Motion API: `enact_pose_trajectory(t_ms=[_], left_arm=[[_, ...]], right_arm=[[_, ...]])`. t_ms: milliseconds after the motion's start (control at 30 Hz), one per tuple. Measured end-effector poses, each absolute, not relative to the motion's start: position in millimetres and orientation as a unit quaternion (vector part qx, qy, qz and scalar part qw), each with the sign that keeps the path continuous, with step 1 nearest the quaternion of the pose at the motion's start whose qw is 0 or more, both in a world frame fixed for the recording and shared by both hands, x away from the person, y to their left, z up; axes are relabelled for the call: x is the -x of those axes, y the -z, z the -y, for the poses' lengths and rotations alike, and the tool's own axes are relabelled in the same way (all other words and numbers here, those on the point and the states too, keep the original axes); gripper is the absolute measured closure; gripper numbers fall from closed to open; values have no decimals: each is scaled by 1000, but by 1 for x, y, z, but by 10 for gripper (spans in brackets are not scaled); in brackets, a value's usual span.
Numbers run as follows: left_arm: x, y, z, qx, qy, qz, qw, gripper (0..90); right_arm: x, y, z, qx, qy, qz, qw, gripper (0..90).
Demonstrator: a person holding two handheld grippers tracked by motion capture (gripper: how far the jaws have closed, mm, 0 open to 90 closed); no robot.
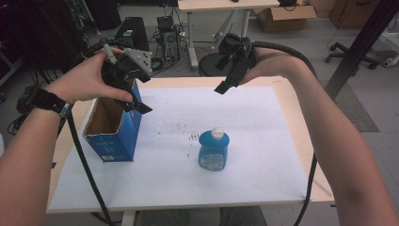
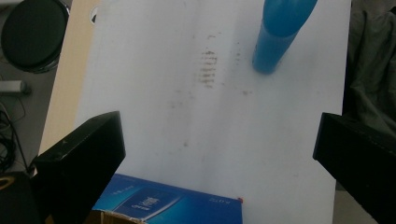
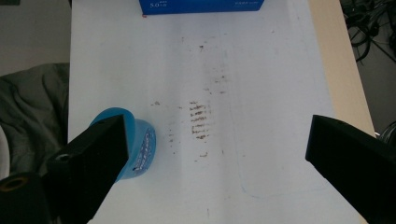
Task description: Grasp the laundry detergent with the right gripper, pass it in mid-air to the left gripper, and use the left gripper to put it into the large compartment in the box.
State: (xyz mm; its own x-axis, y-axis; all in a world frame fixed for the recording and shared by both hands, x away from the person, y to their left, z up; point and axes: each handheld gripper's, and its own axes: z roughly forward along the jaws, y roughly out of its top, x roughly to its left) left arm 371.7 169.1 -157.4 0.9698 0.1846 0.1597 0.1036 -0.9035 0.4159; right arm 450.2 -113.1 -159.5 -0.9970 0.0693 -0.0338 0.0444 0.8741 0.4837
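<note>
A blue bottle (image 1: 214,150) with a white cap stands upright near the middle of the white sheet. An open-topped blue box (image 1: 115,129) stands at the left. My left gripper (image 1: 136,104) hangs over the box's far rim, open. In the left gripper view its jaws stand wide apart with nothing between them; the box's rim (image 2: 173,205) lies below and the bottle (image 2: 280,32) farther off. My right gripper (image 1: 226,80) hovers over the table's far edge, open and holding nothing. In the right gripper view the bottle (image 3: 140,149) is partly hidden behind one jaw, and the box (image 3: 201,5) lies beyond.
A white sheet (image 1: 263,179) covers most of the wooden table (image 1: 294,117), with brown smudges (image 3: 198,119) at its middle. Beyond the far edge are a black round stool (image 2: 32,37), a desk, cables and cardboard boxes. A cable trails from each gripper.
</note>
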Motion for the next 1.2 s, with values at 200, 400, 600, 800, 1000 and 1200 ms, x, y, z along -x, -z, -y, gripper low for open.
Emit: enact_pose_trajectory(t_ms=[200, 400, 600, 800, 1000, 1200], left_arm=[[-371, 156, -167, -971, -96, -71, 209, 28], [-369, 158, -165, -972, -95, -71, 204, 28], [-369, 160, -164, -972, -93, -72, 202, 28], [-368, 163, -161, -973, -89, -74, 198, 28], [-366, 166, -161, -973, -88, -77, 199, 28], [-365, 171, -161, -973, -87, -80, 199, 28]], right_arm=[[-448, 158, 120, -27, -266, -963, 24, 52], [-446, 159, 130, -29, -278, -960, 23, 44], [-443, 165, 148, -32, -302, -952, 25, 41], [-429, 174, 168, -30, -343, -938, 38, 27], [-420, 179, 178, -26, -367, -929, 40, 17], [-415, 189, 190, -36, -398, -916, 44, 12]])
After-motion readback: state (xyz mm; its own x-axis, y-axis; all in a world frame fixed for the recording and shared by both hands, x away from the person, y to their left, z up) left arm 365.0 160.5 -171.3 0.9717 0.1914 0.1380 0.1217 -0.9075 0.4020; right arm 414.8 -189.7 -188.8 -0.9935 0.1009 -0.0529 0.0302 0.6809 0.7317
